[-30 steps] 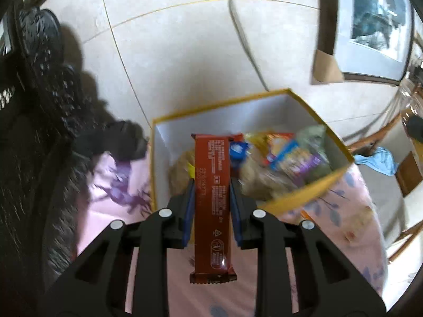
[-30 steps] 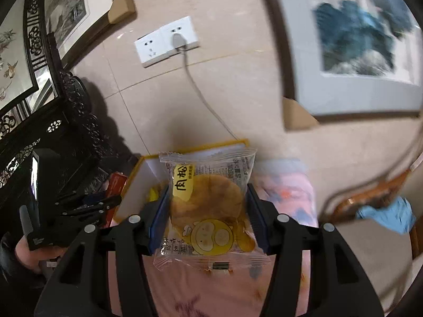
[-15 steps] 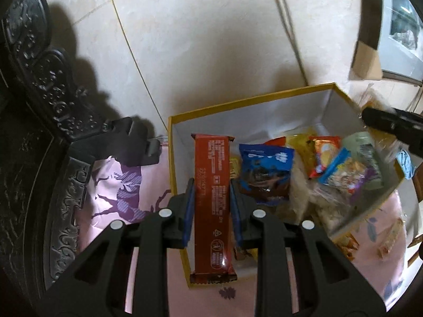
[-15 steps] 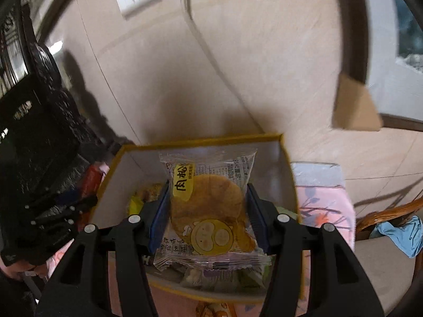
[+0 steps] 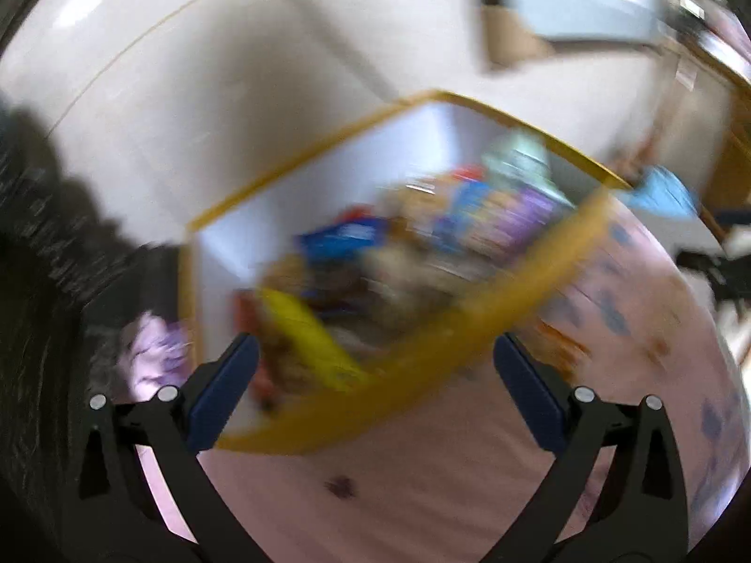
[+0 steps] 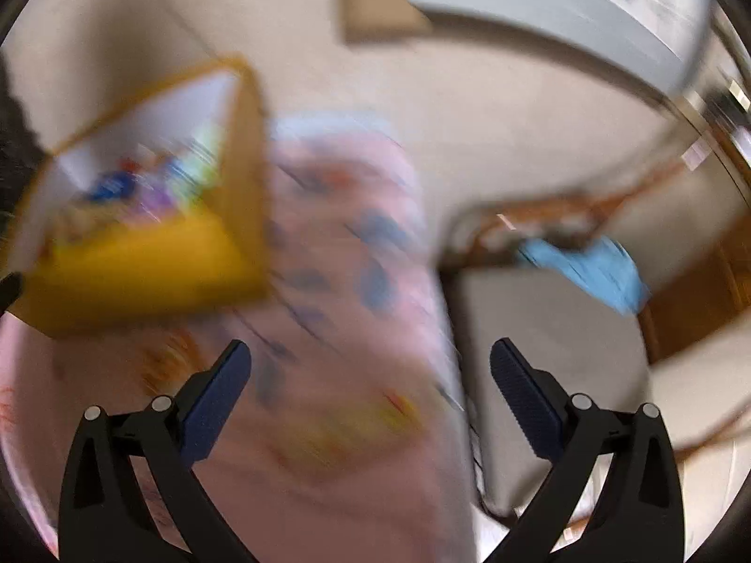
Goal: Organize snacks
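Both views are heavily blurred, so fine detail is lost. The largest thing is the pale tiled wall (image 5: 263, 94) at the far side, with a framed picture (image 6: 540, 4) leaning against it on the right. In front of it lies a pink patterned cloth (image 5: 422, 478) spread over the table, reaching from the near edge to the far right.

On that cloth stands a yellow-rimmed box (image 5: 469, 347) with white inner walls, left of centre in the left wrist view and at the far left in the right wrist view (image 6: 141, 277). The snacks (image 5: 403, 253) are piled inside it, a jumble of blue, purple, yellow and brown packets; single packets cannot be told apart. To the right of the table a blue rag (image 6: 591, 267) lies on a wooden chair. A few small packets seem to lie loose on the cloth near the right gripper, too smeared to name.

The left gripper (image 5: 375, 366) hangs just over the near rim of the box, its jaws opening wide with nothing gripped between them. The right gripper (image 6: 371, 370) is over the bare cloth, right of the box, its jaws likewise opening and empty.
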`<state>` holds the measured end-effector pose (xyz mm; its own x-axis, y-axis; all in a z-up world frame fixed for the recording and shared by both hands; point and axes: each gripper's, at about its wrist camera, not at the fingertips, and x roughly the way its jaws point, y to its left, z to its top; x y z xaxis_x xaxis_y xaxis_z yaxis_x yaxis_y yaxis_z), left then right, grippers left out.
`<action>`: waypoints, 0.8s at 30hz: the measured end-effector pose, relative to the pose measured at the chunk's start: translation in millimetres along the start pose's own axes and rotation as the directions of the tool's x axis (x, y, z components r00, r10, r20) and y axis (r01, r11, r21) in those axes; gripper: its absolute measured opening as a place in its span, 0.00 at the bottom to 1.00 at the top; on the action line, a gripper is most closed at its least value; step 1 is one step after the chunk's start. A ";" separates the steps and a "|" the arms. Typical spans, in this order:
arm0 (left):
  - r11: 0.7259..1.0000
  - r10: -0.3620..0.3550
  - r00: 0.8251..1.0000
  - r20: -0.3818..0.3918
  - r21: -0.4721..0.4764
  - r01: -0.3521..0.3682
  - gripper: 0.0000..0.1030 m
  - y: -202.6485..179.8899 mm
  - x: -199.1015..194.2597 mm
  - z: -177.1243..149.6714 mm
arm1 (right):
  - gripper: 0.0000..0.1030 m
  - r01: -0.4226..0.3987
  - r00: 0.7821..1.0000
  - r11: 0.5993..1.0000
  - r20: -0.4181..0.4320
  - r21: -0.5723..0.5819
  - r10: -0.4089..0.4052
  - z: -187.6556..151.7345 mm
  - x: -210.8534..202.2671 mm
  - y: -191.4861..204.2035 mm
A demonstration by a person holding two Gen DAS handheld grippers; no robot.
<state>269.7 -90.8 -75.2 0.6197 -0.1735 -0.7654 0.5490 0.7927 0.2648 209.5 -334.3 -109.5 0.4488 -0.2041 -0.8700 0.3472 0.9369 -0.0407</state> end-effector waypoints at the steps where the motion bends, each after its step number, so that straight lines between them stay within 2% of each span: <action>1: 0.997 -0.046 0.999 0.002 0.057 0.045 0.98 -17.6 -1.6 -5.2 | 0.99 0.045 0.999 0.999 -0.012 0.027 -0.045 -10.3 2.3 -7.8; 2: 0.991 -0.079 0.997 0.000 0.110 0.079 0.98 -32.6 -0.8 -9.8 | 0.99 0.060 0.998 0.997 -0.024 0.055 -0.059 -19.0 4.7 -12.5; 4: 0.963 -0.105 0.994 -0.033 0.244 0.110 0.98 -69.0 10.3 -18.5 | 0.99 0.013 0.997 0.984 -0.077 0.180 0.001 -38.1 16.9 -23.8; 6: 0.917 -0.092 0.994 -0.066 0.383 0.110 0.98 -98.2 23.4 -25.3 | 0.99 -0.014 0.994 0.938 -0.100 0.346 0.052 -53.8 29.9 -31.3; 7: 0.887 -0.086 0.995 -0.052 0.451 0.100 0.98 -111.8 27.1 -28.9 | 0.99 -0.012 0.995 0.930 -0.090 0.367 0.048 -56.1 30.9 -26.2; 9: 0.852 -0.090 0.996 -0.010 0.517 0.082 0.98 -124.3 30.7 -31.8 | 0.99 0.006 0.999 0.938 -0.037 0.347 0.008 -57.1 29.8 -15.6; 10: 0.843 -0.103 0.995 0.001 0.530 0.087 0.98 -126.0 33.3 -31.4 | 0.99 0.012 1.000 0.946 -0.019 0.323 -0.006 -55.6 30.2 -9.7; 13: 0.851 -0.138 0.990 0.013 0.513 0.112 0.98 -121.6 51.7 -30.5 | 0.99 0.018 1.000 0.953 -0.012 0.302 -0.015 -49.5 38.1 -0.4; 16: 0.862 -0.174 0.981 -0.082 0.468 0.192 0.98 -118.6 80.6 -34.5 | 0.99 0.029 1.000 0.958 -0.003 0.287 -0.029 -44.0 48.8 3.9; 17: 0.873 -0.215 0.974 -0.066 0.434 0.222 0.98 -112.2 80.6 -34.8 | 0.92 0.023 1.000 0.960 0.002 0.277 -0.025 -42.4 52.4 6.3; 18: 0.886 -0.252 0.966 -0.055 0.389 0.254 0.88 -106.4 82.1 -34.6 | 0.87 0.006 1.000 0.961 -0.008 0.278 -0.004 -43.7 56.9 7.5; 19: 0.899 -0.257 0.964 -0.067 0.348 0.264 0.86 -102.2 87.4 -35.7 | 0.77 0.010 1.000 0.963 -0.020 0.268 -0.004 -45.4 59.4 9.9; 20: 0.909 -0.333 0.937 -0.108 0.227 0.349 0.68 -91.5 90.8 -34.0 | 0.68 0.029 1.000 0.974 0.000 0.223 -0.030 -47.3 56.7 15.3; 21: 0.904 -0.382 0.914 -0.140 0.148 0.401 0.54 -85.3 92.9 -32.8 | 0.64 0.027 1.000 0.978 0.004 0.208 -0.029 -47.4 56.8 17.7; 22: 0.910 -0.382 0.913 -0.145 0.111 0.398 0.47 -82.0 92.1 -32.2 | 0.53 0.011 1.000 0.978 0.006 0.208 -0.012 -48.5 55.3 17.3; 23: 0.921 -0.343 0.926 -0.157 0.138 0.365 0.42 -85.3 88.4 -31.6 | 0.45 -0.006 1.000 0.976 0.005 0.217 0.005 -49.7 52.3 15.1; 24: 0.928 -0.307 0.937 -0.166 0.167 0.334 0.42 -89.4 84.6 -31.1 | 0.43 -0.027 1.000 0.977 -0.003 0.212 0.028 -50.5 47.9 12.6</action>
<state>255.5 -158.2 -181.9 0.3190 -0.3092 -0.8959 0.8099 0.5799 0.0883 193.8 -318.0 -176.5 0.4557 -0.1770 -0.8723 0.5020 0.8604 0.0877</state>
